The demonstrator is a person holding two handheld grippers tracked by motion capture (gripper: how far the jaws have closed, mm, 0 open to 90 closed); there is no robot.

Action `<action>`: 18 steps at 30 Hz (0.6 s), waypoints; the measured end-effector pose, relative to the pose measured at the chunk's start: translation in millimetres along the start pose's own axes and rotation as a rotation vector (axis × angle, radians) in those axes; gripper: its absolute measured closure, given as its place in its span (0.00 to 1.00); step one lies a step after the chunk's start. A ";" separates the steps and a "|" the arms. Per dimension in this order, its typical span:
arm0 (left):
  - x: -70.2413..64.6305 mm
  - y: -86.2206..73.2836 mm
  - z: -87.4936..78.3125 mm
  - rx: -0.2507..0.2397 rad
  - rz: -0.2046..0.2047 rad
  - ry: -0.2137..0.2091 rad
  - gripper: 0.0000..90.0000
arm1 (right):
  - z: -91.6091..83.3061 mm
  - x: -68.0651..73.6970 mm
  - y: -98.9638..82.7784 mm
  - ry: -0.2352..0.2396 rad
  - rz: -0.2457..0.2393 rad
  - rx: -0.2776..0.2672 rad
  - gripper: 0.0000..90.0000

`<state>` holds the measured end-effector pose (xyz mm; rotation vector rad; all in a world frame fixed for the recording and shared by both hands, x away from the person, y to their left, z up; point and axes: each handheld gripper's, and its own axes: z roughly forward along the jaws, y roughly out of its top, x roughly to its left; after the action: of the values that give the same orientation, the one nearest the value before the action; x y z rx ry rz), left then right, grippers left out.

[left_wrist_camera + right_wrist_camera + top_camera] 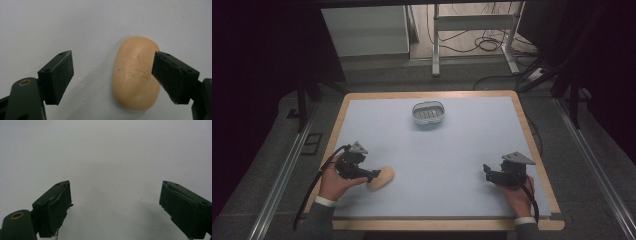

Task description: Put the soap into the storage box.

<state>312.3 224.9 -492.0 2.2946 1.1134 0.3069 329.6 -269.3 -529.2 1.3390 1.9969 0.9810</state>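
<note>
High view, item list, places given from the soap bar. Soap bar (pixel 380 178): peach-coloured oval, lying flat on the pale counter (pixel 452 150), near its front left part. Left gripper (pixel 373 174): directly at the bar, fingers (pixel 58 75) spread wide, one to each side with a gap showing at the left finger, so nothing is gripped; the straddle suits either a pick-up or a release. Soap dish (pixel 429 113): white, slotted, empty, well beyond the bar and to its right, probably where the bar belongs. Right gripper (pixel 486 171): far to the bar's right, fingers (pixel 53 207) wide apart over bare counter, holding nothing, parked clear of the work.
</note>
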 end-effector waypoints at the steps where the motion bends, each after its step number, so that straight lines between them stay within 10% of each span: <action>1: -1.6 0.8 1.6 0.008 0.005 -0.003 0.20 | 0.0 0.0 0.0 -0.001 0.001 0.000 0.12; 18: -20.4 3.2 21.5 0.078 0.055 -0.034 0.19 | 0.1 -0.1 0.0 -0.002 0.002 0.001 0.12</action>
<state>310.9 199.1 -507.0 2.3928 1.0641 0.2494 329.8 -269.3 -529.3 1.3422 1.9950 0.9798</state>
